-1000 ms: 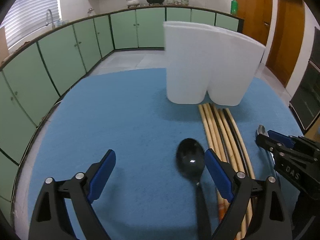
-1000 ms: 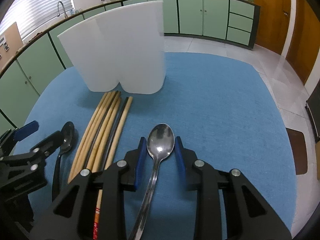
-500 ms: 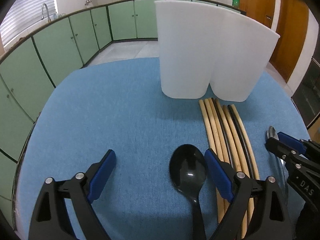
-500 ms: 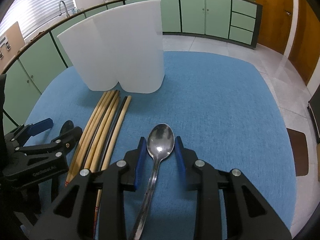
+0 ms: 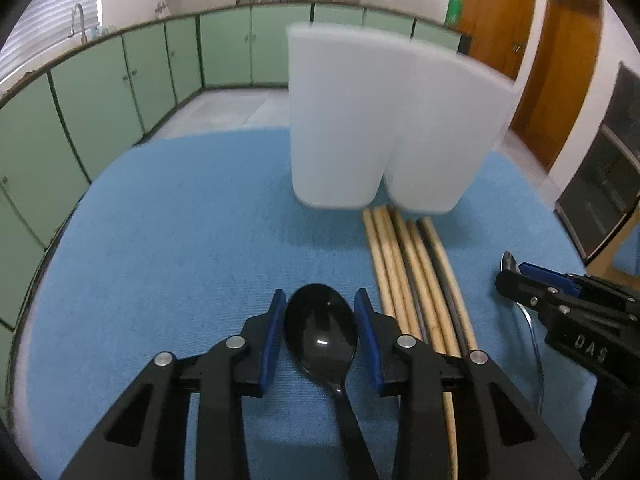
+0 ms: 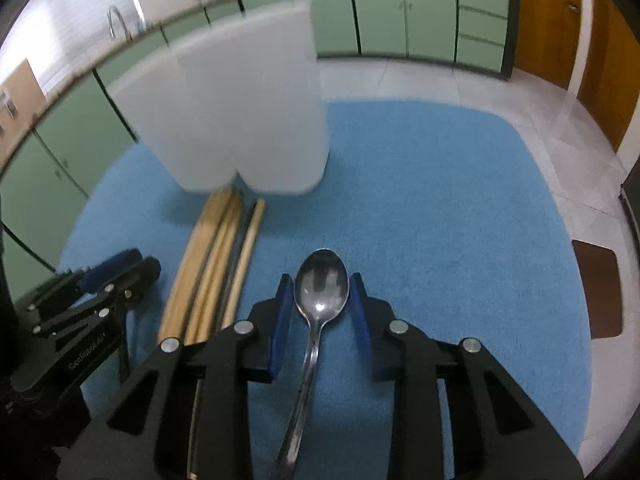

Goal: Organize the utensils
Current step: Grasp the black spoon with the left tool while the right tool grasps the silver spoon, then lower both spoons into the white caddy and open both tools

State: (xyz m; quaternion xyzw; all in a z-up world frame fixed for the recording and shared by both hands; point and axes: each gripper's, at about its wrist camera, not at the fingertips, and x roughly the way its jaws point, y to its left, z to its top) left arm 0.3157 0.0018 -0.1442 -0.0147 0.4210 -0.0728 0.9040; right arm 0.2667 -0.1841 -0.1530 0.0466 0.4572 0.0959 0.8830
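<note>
A black plastic spoon [image 5: 320, 336] lies on the blue mat [image 5: 180, 240], its bowl between the blue pads of my left gripper [image 5: 320, 296]. The jaws are closing and the pads touch both sides of the bowl. My right gripper [image 6: 321, 280] is shut on a metal spoon [image 6: 320, 304], its bowl just ahead of the pads and its handle running back under the gripper. Several wooden and dark chopsticks [image 5: 408, 276] lie side by side between the two grippers. A white two-compartment holder [image 5: 384, 128] stands upright at their far ends.
The mat covers a table whose left edge [image 5: 36, 280] drops toward green kitchen cabinets [image 5: 100, 92]. In the left wrist view the right gripper [image 5: 516, 276] is close on the right. Wooden doors [image 5: 560, 80] stand beyond.
The left gripper's jaws have narrowed from wide apart to the sides of the black spoon's bowl, which now sits centred between them. The right gripper still holds the metal spoon.
</note>
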